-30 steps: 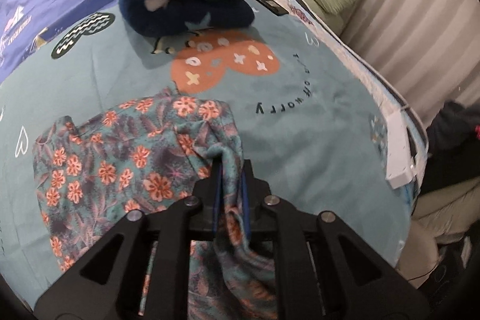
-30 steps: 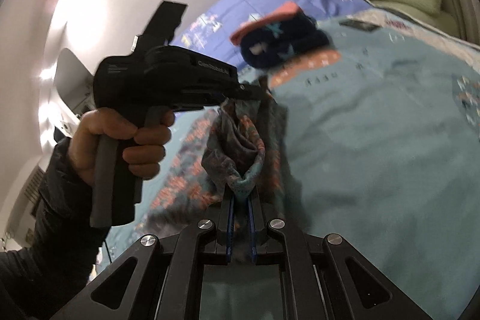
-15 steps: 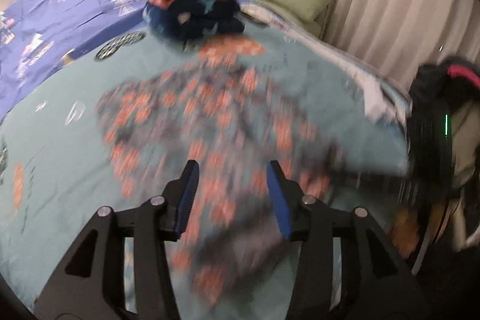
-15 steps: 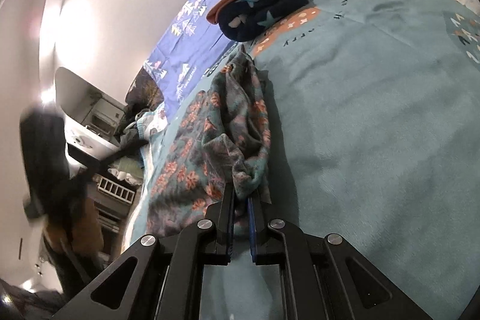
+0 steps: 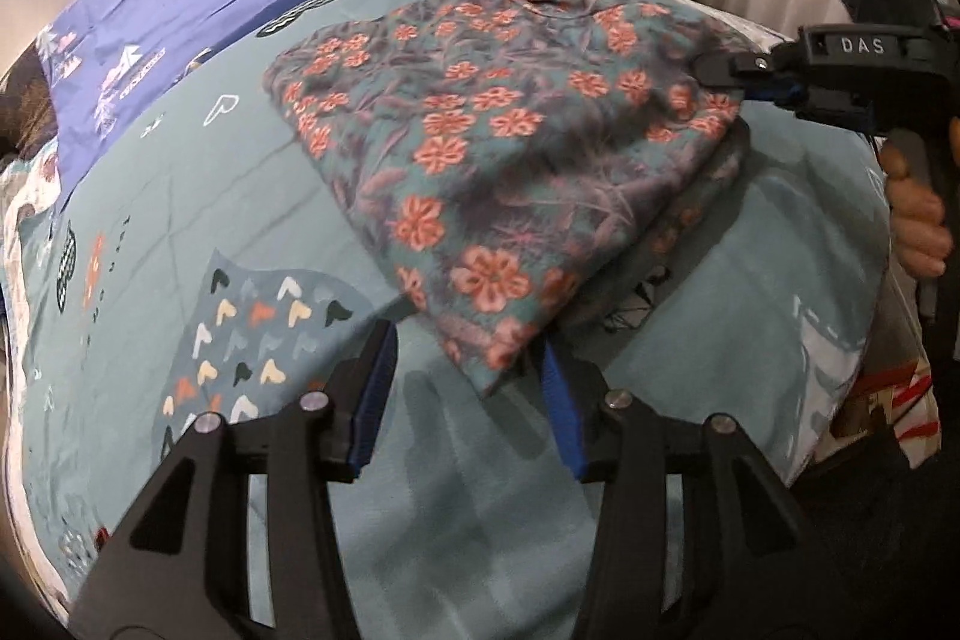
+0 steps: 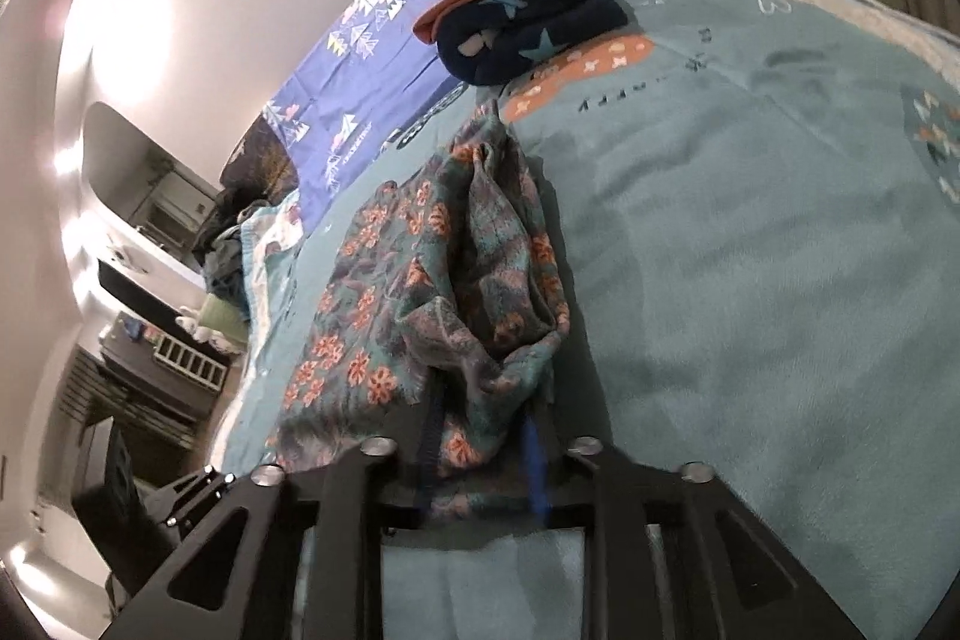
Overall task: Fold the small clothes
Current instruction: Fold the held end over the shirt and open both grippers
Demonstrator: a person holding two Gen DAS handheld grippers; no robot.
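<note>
Floral cloth point(image 5: 510, 148) on a bed point(image 5: 252, 196); right gripper point(image 6: 480, 448) pinches its corner, left gripper point(image 5: 468, 388) gapes around its near corner.

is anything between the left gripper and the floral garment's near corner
Nothing visible. The left gripper has open jaws with the floral garment corner lying between them on the bare teal blanket. The right gripper pinches the far right edge, clear of that path.

Left gripper point(image 5: 468, 388) now off the floral garment point(image 5: 510, 148), jaws apart, cloth spread flatter.
</note>
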